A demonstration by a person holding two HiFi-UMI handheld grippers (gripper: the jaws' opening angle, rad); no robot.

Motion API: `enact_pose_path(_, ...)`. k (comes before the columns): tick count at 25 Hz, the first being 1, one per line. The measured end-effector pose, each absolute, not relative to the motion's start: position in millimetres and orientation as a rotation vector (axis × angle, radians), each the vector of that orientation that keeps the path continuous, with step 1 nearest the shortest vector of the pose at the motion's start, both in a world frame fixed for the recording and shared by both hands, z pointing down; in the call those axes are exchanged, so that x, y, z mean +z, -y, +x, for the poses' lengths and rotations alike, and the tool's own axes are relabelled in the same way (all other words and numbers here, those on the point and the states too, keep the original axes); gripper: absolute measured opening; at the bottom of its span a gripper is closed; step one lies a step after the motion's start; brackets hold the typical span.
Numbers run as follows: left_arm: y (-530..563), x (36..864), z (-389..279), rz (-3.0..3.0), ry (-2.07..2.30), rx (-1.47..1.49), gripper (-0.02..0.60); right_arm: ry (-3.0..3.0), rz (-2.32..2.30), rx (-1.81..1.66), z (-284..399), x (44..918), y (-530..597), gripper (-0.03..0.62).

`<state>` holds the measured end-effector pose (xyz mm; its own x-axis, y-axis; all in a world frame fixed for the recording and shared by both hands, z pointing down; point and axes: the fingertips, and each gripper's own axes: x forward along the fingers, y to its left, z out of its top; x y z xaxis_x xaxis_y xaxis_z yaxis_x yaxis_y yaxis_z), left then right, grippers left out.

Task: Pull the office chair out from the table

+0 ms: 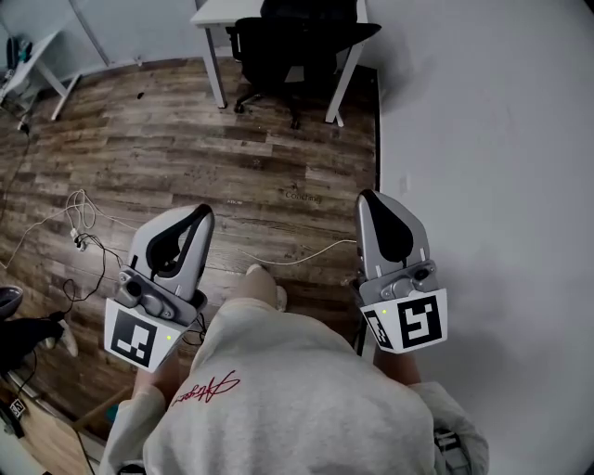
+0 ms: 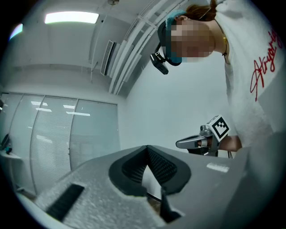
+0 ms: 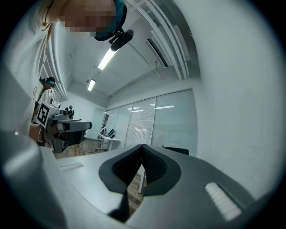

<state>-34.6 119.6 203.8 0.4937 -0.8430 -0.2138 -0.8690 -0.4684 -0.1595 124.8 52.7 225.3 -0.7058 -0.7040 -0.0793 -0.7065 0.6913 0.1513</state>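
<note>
A: Grippers?
B: Left gripper (image 1: 200,217) & right gripper (image 1: 371,200) both fully closed, nothing held, close in.
A: Chair?
B: Office chair (image 1: 297,42) tucked under table (image 1: 218,13), well ahead. Appears untouched; approach, grip & pull all outstanding.

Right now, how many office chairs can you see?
1. The black office chair is tucked under the white table at the far end of the floor, beside the wall. Others may be out of view.
</note>
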Motion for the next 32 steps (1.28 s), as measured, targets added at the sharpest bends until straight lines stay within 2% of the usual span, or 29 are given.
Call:
enact_pose_path(14, -86.1, 208.6, -26.4, -2.503, -1.409, 0.142, -0.003, -2.9, -1.155, 0.327, 113.4, 223.5, -23.8, 0.002)
enact_pose_path(32, 92.0, 202.2, -41.2, -2.54, -1.295, 0.17, -0.003, -2.88, -1.276, 0.332, 97.4, 230.9, 133.1, 0.002)
